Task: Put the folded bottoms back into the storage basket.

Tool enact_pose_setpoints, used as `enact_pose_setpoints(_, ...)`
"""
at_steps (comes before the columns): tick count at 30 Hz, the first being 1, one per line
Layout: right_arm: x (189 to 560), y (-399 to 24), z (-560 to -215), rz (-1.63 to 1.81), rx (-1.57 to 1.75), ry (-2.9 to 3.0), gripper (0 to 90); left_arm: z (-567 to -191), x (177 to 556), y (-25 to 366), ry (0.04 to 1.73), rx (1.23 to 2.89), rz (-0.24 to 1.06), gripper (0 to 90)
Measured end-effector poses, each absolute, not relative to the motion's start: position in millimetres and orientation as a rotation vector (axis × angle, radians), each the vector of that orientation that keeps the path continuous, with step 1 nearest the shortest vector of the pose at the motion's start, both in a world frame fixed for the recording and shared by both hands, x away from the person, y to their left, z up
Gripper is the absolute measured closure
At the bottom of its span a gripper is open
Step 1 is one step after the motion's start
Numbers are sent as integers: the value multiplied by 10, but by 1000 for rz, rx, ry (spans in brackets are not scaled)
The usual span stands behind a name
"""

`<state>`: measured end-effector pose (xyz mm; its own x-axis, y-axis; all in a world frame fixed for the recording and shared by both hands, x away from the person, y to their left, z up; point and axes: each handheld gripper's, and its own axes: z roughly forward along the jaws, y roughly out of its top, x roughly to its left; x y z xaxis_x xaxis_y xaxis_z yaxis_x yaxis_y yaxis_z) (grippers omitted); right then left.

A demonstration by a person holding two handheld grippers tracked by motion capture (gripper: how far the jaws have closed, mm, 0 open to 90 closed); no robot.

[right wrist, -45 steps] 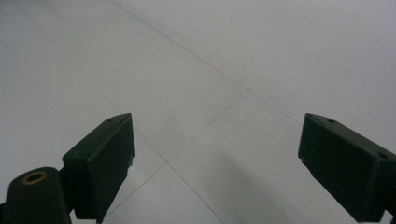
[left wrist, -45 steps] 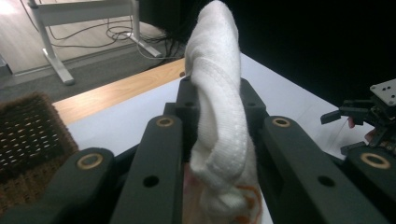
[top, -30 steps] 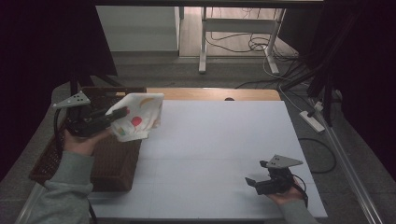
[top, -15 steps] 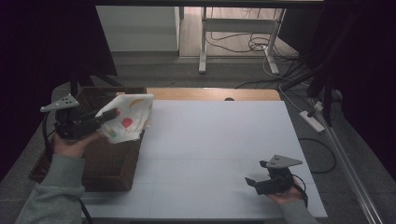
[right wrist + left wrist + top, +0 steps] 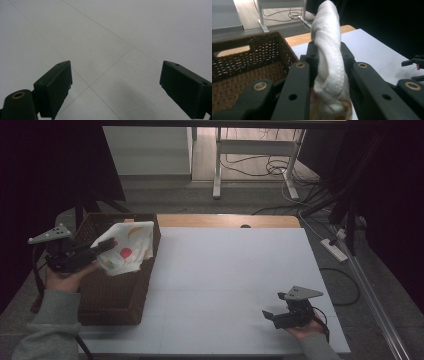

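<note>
Left gripper (image 5: 102, 247) has carried cloth (image 5: 125, 251) leftward over basket (image 5: 112, 295); fingers clamped.

White cloth (image 5: 125, 251), seemingly red-and-orange spotted; brown wicker basket (image 5: 114, 295).

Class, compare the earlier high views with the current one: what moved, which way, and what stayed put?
The left gripper, shut on the white patterned cloth, carried it leftward, from the edge of the wicker basket to over its inside. The right gripper stayed open and still above the white table. The basket did not shift.

cloth (image 5: 328, 62) lower end cut off
</note>
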<state>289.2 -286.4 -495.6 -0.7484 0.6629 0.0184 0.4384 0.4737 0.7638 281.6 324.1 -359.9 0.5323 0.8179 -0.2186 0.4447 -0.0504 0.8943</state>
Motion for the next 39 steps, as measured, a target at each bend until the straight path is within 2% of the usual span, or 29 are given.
enact_pose_setpoints(18, 2894, -2861, -4960, 1138, 938, 2450, 114, -3655, 2732, 3438, 1119, 1673, 443, 759)
enact_pose_setpoints(39, 2895, -2850, -4969, 1128, 939, 2454, 114, -3996, 2859, 3521, 1216, 1717, 394, 758)
